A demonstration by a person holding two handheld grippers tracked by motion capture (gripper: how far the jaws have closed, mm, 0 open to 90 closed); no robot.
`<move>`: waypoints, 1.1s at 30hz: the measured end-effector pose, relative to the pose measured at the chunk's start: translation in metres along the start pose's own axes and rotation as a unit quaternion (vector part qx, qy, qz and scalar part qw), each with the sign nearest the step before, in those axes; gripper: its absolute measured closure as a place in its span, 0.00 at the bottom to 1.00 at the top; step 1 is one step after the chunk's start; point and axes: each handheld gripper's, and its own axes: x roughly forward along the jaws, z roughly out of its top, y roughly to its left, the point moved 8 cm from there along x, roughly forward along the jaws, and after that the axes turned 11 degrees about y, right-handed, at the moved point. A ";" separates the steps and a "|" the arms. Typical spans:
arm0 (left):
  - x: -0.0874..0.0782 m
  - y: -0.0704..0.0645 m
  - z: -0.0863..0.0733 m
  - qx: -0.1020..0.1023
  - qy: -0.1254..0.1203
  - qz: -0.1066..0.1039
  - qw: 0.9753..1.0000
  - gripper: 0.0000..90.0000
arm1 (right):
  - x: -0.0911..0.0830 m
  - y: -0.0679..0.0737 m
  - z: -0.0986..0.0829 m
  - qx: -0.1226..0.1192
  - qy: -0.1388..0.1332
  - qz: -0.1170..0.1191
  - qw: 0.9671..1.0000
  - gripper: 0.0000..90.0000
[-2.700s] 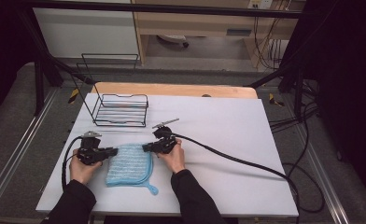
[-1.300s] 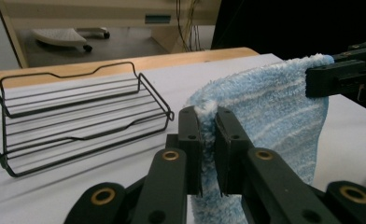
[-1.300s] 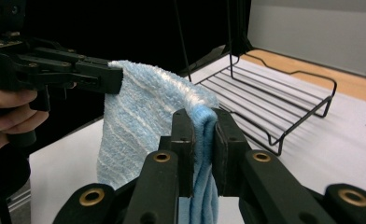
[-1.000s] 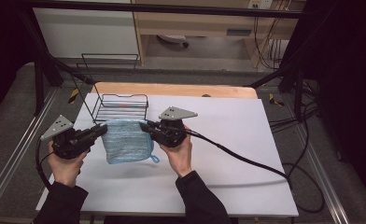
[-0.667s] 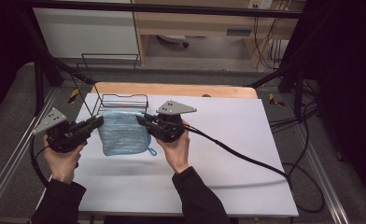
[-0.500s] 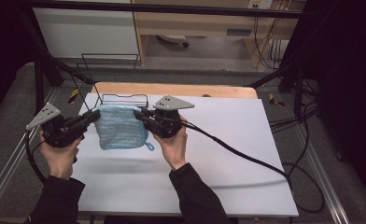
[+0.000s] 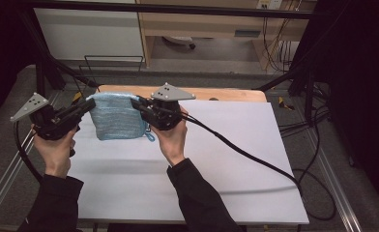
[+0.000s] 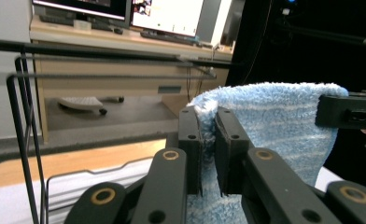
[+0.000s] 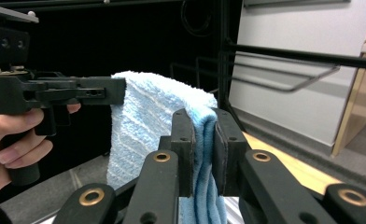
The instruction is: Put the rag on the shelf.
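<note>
towel: pale blue terry cloth, fluffy looped pile, faint lighter stripes | left gripper: matt black plastic jaws, brass-coloured rivets | right gripper: same matt black, grey flat metal plate on top | table: smooth matt white top, pale wood strip at far edge | rack: thin black metal wire

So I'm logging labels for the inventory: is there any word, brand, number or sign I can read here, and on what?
None can be read.
Monitors behind the desk: bright screens, content too blurred to read.
Towel, left gripper, right gripper: no lettering visible.
</note>
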 end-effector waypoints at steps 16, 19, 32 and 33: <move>-0.008 0.004 0.049 0.006 -0.041 0.007 0.999 0.91 | -0.003 0.002 0.050 -0.021 -0.033 -0.018 0.999 0.90; -0.010 0.006 0.054 0.005 -0.047 0.007 0.999 0.91 | -0.003 0.003 0.056 -0.024 -0.036 -0.019 0.999 0.90; -0.011 0.017 0.086 -0.002 -0.074 0.006 0.997 0.91 | 0.003 0.002 0.094 -0.041 -0.053 -0.033 0.997 0.90; -0.013 0.018 0.091 -0.001 -0.078 0.006 0.997 0.91 | 0.003 0.003 0.097 -0.041 -0.053 -0.033 0.997 0.90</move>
